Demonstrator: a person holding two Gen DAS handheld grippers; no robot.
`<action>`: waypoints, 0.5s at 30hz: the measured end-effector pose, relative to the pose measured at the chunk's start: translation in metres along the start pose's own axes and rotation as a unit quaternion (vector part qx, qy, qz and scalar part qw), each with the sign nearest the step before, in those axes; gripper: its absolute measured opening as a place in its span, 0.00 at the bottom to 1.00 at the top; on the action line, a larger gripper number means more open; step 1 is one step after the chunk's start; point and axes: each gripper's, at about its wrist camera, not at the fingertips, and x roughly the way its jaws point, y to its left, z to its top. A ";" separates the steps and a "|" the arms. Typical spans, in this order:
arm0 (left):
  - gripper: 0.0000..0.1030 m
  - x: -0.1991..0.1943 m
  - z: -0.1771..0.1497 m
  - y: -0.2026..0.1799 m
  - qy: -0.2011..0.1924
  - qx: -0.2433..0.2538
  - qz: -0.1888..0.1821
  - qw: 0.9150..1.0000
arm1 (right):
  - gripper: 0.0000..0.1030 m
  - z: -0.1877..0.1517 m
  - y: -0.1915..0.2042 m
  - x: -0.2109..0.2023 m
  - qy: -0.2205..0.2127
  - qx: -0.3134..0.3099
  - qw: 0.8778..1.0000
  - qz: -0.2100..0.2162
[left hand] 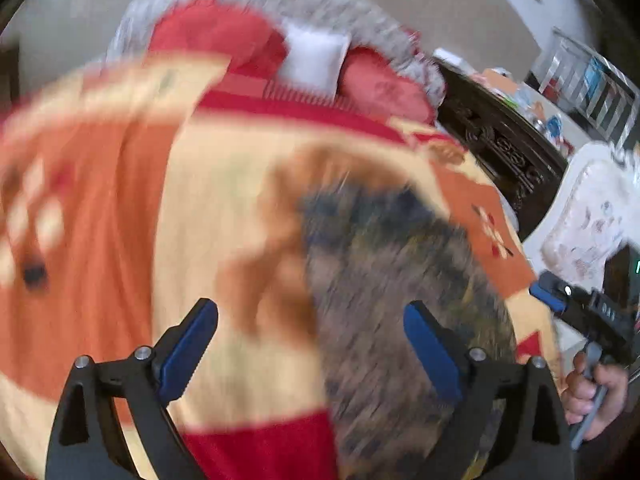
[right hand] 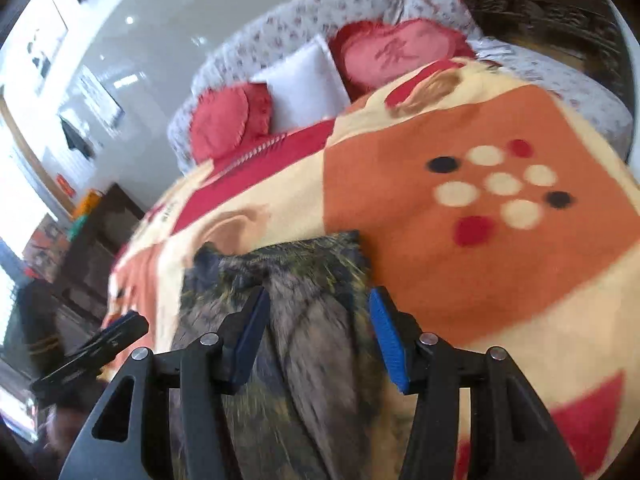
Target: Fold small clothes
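A small dark grey-brown patterned garment (left hand: 380, 300) lies flat on the orange, cream and red blanket (left hand: 120, 240) of a bed; this view is blurred. My left gripper (left hand: 312, 344) stands open wide above the garment's left edge, its blue pads (left hand: 192, 348) touching nothing. In the right wrist view the garment (right hand: 288, 280) runs under my right gripper (right hand: 320, 336), which is open with cloth below the gap and no pad pressing on it. Each gripper shows in the other's view: the right gripper (left hand: 580, 312) in a hand (left hand: 592, 392), the left gripper (right hand: 100, 344) at the far left.
Red heart-shaped cushions (right hand: 220, 120) and a white pillow (right hand: 304, 84) lean on the padded headboard (right hand: 320, 0). Dark carved wooden furniture (left hand: 500, 140) and a white chair (left hand: 592, 208) stand beside the bed. The blanket (right hand: 480, 184) spreads wide around the garment.
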 end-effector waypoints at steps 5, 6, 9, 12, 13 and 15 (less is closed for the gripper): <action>0.88 0.011 -0.028 -0.002 0.010 -0.011 -0.034 0.999 | 0.64 -0.042 -0.032 -0.029 0.004 0.059 0.998 0.005; 0.89 0.012 -0.029 -0.006 0.013 -0.008 -0.031 0.999 | 0.64 -0.048 -0.033 -0.032 0.001 0.061 0.998 0.005; 0.89 0.022 -0.026 -0.028 0.033 0.003 -0.034 0.999 | 0.64 -0.065 -0.031 -0.037 -0.004 0.055 0.998 0.006; 0.88 0.019 -0.024 -0.047 0.030 0.032 0.008 0.999 | 0.64 -0.067 -0.021 -0.026 0.011 0.024 1.000 -0.002; 0.87 0.014 -0.025 -0.055 0.021 0.051 0.054 0.997 | 0.64 -0.066 -0.016 -0.025 0.017 0.013 1.000 -0.016; 0.87 0.000 -0.031 -0.072 -0.017 0.091 0.169 0.981 | 0.64 -0.065 -0.004 -0.033 0.005 -0.016 1.000 -0.026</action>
